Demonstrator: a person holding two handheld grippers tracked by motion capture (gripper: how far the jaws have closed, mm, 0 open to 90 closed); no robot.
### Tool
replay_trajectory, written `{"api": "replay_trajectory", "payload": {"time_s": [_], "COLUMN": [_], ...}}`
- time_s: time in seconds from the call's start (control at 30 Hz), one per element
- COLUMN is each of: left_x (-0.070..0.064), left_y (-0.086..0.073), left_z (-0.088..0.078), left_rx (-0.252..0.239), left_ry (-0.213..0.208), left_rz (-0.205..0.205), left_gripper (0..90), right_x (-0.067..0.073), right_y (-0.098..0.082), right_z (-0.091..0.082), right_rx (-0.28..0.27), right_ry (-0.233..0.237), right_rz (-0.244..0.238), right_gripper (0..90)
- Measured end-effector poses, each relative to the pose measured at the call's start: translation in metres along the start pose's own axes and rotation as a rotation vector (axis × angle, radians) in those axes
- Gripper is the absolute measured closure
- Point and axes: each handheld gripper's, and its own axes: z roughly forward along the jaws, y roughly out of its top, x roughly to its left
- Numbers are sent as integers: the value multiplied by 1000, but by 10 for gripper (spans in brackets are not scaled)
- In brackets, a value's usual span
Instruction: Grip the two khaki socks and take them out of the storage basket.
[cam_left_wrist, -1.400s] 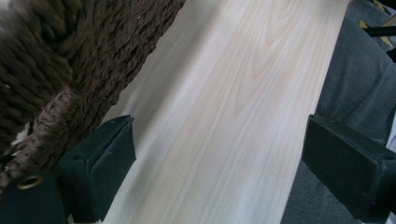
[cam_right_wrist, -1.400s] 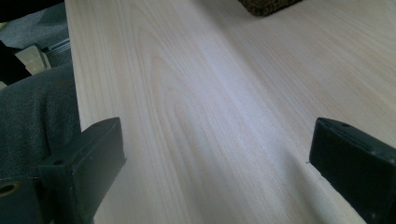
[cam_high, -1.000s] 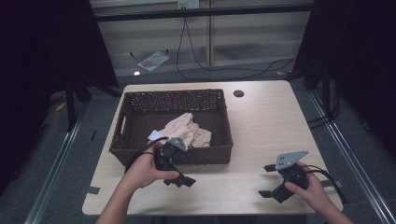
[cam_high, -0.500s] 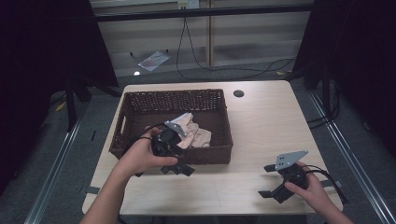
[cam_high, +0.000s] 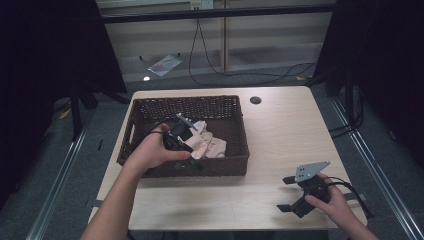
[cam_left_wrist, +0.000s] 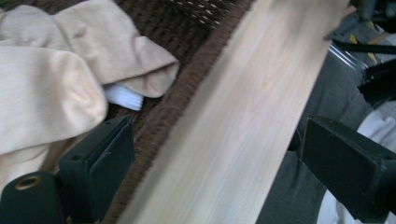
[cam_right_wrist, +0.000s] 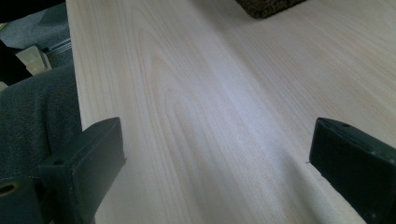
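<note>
L gripper (cam_high: 186, 150) hangs over the near wall of the wicker basket (cam_high: 145, 107), jaws spread wide w/ nothing between them. The beige cloth (cam_high: 207, 142) lies crumpled inside the basket, toward its near-right part; in the left gripper view the cloth (cam_left_wrist: 51, 88) sits just beyond and to the left of the left jaw, near it but not between the jaws, w/ a small white bit (cam_left_wrist: 122, 97) poking out under a fold. Probably light, soft, floppy, not fragile or slippery; it'll sag and drape when lifted, so best to pinch a bunched ridge or thick fold near the middle rather than a thin edge. R gripper (cam_high: 290, 194) rests low on the table (cam_high: 280, 125) near its front-right corner, well apart from the basket, jaws also wide open on bare wood.
</note>
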Motion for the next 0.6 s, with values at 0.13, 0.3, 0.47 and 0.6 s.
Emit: {"api": "replay_trajectory", "payload": {"time_s": [0.13, 0.3, 0.47, 0.6], "left_x": [11, 23, 35, 42], "left_y": [3, 6, 8, 10], "left_z": [-1, 0, 5, 9], "left_rx": [7, 12, 25, 18], "left_ry": [17, 48, 72, 74], "left_rz": [-40, -82, -116, -138], "left_gripper": [103, 103, 103, 103], "right_x": [0, 0, 0, 0], "right_y": [0, 0, 0, 0], "right_z": [0, 0, 0, 0], "right_rx": [1, 1, -2, -1], "right_ry": [0, 0, 2, 0], "right_rz": [0, -4, -2, -2], "right_gripper": [29, 29, 29, 29]}}
